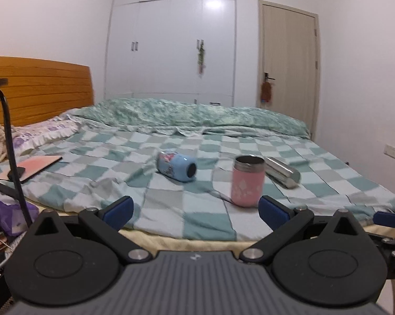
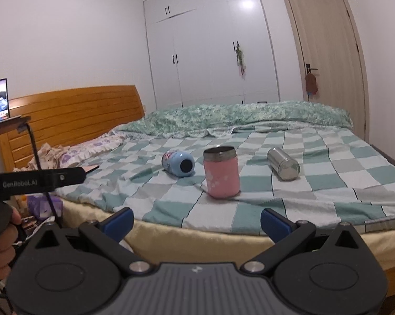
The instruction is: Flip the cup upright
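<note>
Both sets of tongs hang at the near edge of the bed (image 2: 328, 157) with their blue pads spread wide and nothing between them: the left tongs (image 1: 194, 210) and the right tongs (image 2: 197, 221) are alike apart and empty. Neither touches any cup.

Three cups lie on the checked sheet. A pink cup (image 2: 221, 174) stands upright in the middle, its steel rim and open mouth facing up, so that one looks finished. To its left a blue cup (image 2: 178, 163) lies on its side, with a dark round end turned toward the near right. To the right a steel cup (image 2: 283, 164) lies on its side too, its flat end facing near. Judging by this, one of three is righted and two are left, though the task names only one cup and I cannot tell which is meant next.

From the left wrist view the pink cup (image 1: 247, 181) stands just beyond the right-hand pad, the blue cup (image 1: 177, 166) lies farther off near the centre line, and the steel cup (image 1: 282, 171) lies to the far right. In the right wrist view all three lie well beyond the tongs, with the pink cup most nearly straight ahead
</note>
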`<state>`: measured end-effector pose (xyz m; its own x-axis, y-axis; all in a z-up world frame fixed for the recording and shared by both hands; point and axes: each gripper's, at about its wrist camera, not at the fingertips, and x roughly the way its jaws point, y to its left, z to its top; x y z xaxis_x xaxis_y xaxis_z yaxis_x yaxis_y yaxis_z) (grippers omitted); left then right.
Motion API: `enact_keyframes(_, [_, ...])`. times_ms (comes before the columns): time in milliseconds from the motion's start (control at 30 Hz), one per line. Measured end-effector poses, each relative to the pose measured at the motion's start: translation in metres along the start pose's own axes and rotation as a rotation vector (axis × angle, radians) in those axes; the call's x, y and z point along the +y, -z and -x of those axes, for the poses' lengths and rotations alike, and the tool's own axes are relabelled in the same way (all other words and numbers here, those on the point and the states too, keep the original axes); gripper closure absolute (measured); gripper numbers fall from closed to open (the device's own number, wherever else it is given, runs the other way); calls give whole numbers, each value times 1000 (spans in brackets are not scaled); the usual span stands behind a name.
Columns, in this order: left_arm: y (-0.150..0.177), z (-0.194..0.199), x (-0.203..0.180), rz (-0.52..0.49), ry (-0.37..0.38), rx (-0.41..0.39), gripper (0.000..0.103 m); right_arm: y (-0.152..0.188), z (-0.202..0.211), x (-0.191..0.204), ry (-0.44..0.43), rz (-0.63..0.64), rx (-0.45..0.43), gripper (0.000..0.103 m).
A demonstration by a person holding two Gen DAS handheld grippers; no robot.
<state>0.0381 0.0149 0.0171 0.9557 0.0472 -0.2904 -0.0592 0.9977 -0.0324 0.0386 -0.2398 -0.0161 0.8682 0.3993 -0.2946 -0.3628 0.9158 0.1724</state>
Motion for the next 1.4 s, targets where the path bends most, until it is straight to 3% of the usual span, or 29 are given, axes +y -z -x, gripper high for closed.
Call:
enact_keyframes(233, [-6,-25,12,58,-31,23,0,-11,-35,-14,-16,-15,-5,0])
enact_keyframes(500, [-28,-83,13,47,-66,32,0,-54,-92,-4,-51,123,-7,0])
enact_keyframes(700, [-48,-154,39,109,-88,81,0,-81,-169,0,-143,124,-6,0])
enact_keyframes(900, [-60,-230,61,90,-124,134,0,-98,-256,6,-231,93,-24,0])
enact_keyframes(1067, [-59,-284,84,191,-146,182,0,-103,-320,11,-292,111,-46,0])
enact_keyframes(1400, [-59,-372,107,218,-139,257,0,-122,-422,-19,-242,189,35,0])
